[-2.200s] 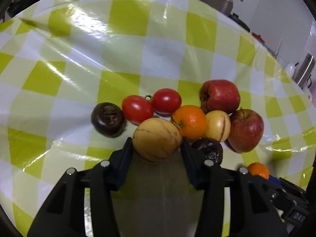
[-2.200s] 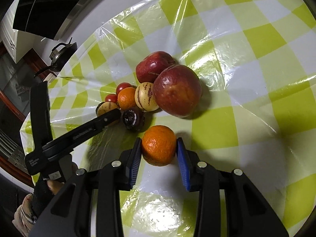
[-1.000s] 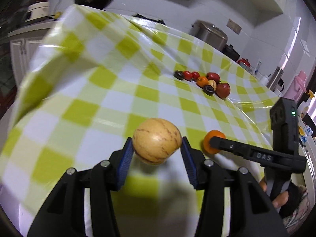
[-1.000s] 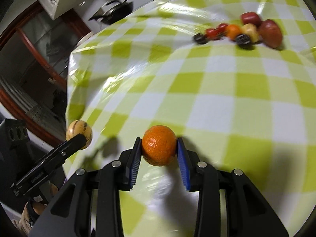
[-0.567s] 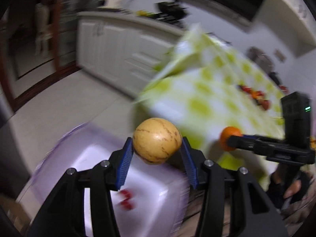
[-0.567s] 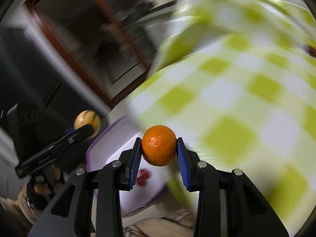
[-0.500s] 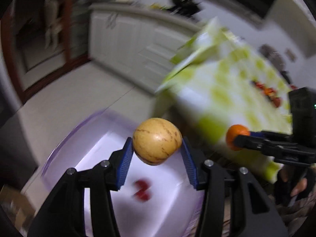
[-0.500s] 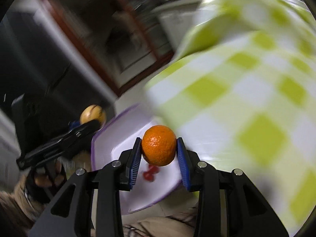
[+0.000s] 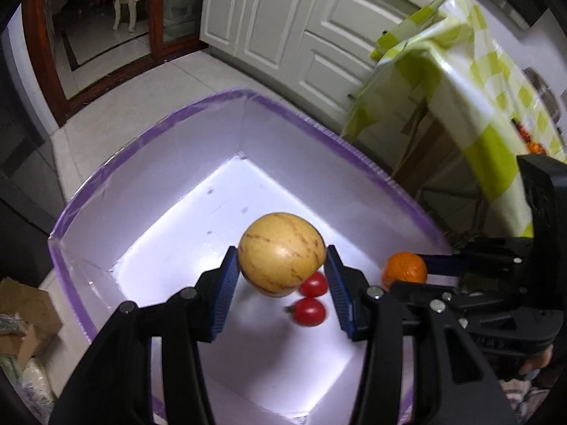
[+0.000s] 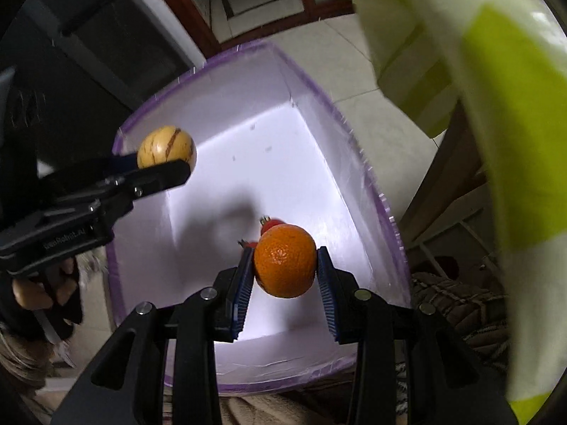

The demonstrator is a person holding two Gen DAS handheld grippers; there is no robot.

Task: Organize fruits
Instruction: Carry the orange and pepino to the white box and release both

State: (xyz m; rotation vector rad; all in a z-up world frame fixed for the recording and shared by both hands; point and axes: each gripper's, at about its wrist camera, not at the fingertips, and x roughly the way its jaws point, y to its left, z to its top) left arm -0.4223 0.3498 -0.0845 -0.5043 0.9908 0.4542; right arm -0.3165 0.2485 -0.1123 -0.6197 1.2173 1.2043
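Both fruits have left the table for the box (image 9: 198,163); left gripper (image 9: 281,285) clamps the smooth, firm melon (image 9: 281,264) mid-girth, right gripper (image 10: 285,276) the soft orange (image 10: 285,260).

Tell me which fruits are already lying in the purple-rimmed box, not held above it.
The two red tomatoes on the box floor. The striped yellow melon and orange sit clamped between gripper fingers above it.

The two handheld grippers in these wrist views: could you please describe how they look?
Both the left gripper and the right gripper are black, angular plastic frames with silver screws at the joints. Each finger carries a ribbed blue pad. The left gripper's body bears small pale lettering, too blurred to read. The hand gripping it seems to wear a dark glove.
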